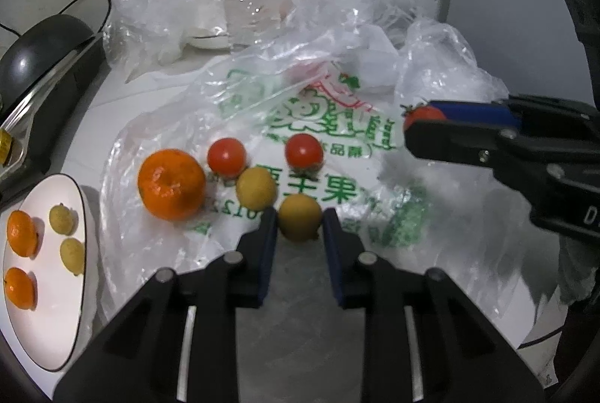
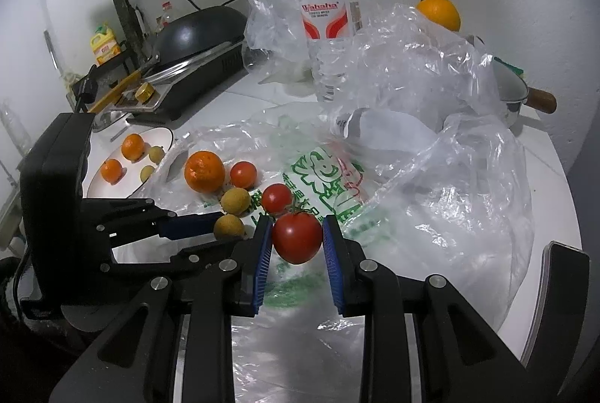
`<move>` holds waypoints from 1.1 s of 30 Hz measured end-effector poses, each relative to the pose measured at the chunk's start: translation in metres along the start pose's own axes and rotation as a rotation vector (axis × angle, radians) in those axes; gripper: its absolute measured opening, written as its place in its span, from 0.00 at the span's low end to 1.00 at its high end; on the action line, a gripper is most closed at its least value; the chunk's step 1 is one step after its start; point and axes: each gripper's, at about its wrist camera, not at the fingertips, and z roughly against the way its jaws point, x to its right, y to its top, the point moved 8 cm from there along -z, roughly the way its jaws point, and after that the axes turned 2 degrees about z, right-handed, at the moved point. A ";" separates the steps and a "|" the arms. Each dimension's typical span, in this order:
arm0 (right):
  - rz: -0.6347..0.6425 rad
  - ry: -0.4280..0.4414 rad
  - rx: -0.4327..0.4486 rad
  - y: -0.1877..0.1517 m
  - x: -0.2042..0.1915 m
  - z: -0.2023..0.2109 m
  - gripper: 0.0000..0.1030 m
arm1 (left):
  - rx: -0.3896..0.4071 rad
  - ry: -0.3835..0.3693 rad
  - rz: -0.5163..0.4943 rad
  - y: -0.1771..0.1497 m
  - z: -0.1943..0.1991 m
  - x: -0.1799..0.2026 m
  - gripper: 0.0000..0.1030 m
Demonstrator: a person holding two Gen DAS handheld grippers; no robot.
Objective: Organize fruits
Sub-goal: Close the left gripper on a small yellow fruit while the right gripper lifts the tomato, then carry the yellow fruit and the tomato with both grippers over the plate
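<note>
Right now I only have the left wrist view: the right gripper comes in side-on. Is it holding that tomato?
Observer: Yes, the right gripper is shut on a tomato, pads on both sides.
Operator: Resting on the bag?
Observer: It looks lifted clear of the plastic bag.
Operator: Anything behind the crumpled plastic?
Observer: A small pot with a wooden handle, at the far right.
</note>
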 end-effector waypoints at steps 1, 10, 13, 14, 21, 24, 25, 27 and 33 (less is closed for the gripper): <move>0.002 -0.002 0.002 0.001 -0.002 0.001 0.28 | 0.004 -0.003 -0.002 0.001 0.001 0.000 0.25; 0.009 -0.028 0.010 0.005 -0.012 0.007 0.28 | 0.061 -0.028 -0.017 0.004 0.026 -0.001 0.25; 0.013 -0.036 0.014 0.008 -0.016 0.009 0.28 | 0.078 -0.032 -0.025 0.005 0.033 -0.002 0.25; 0.014 -0.039 0.016 0.009 -0.018 0.010 0.28 | 0.083 -0.033 -0.028 0.006 0.035 -0.004 0.25; 0.024 -0.054 0.026 0.015 -0.030 0.013 0.28 | 0.107 -0.042 -0.036 0.006 0.050 -0.012 0.25; 0.025 -0.060 0.028 0.017 -0.036 0.014 0.28 | 0.114 -0.047 -0.037 0.004 0.057 -0.016 0.25; 0.026 -0.063 0.028 0.017 -0.038 0.014 0.28 | 0.115 -0.048 -0.037 0.004 0.058 -0.017 0.25; 0.025 -0.066 0.029 0.019 -0.041 0.014 0.28 | 0.118 -0.051 -0.035 0.003 0.061 -0.020 0.25; 0.034 -0.077 0.029 0.022 -0.053 0.012 0.28 | 0.132 -0.060 -0.030 0.000 0.071 -0.032 0.25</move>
